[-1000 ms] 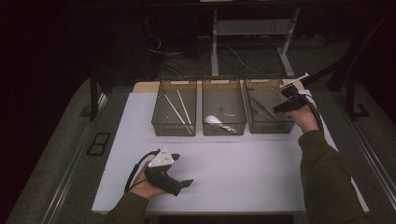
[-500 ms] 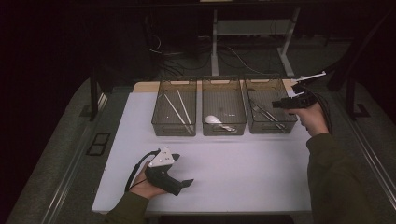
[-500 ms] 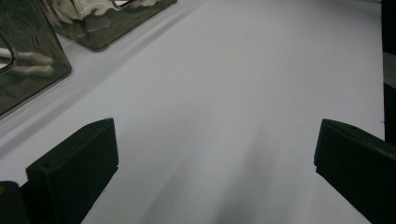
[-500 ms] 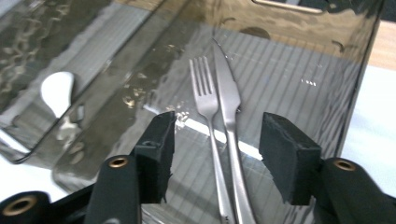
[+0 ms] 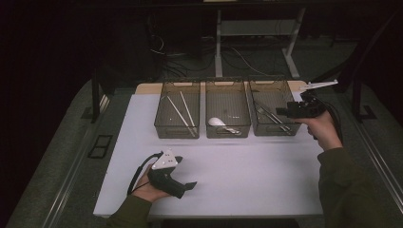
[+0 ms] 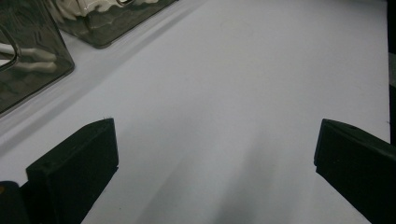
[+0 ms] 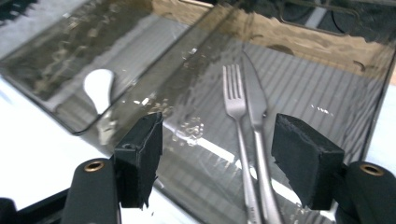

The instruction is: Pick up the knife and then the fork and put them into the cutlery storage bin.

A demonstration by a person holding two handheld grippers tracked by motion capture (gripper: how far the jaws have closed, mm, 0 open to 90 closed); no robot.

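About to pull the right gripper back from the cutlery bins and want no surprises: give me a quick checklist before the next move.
1. right gripper jaws empty: ok, they have just been opening and nothing sits between them.
2. fork and knife lie side by side in the right bin: ok.
3. white spoon in the middle bin: ok.
4. chopsticks in the left bin: ok.
5. left gripper open over bare table: ok.
6. Cutlery left to sort elsewhere: cannot tell.
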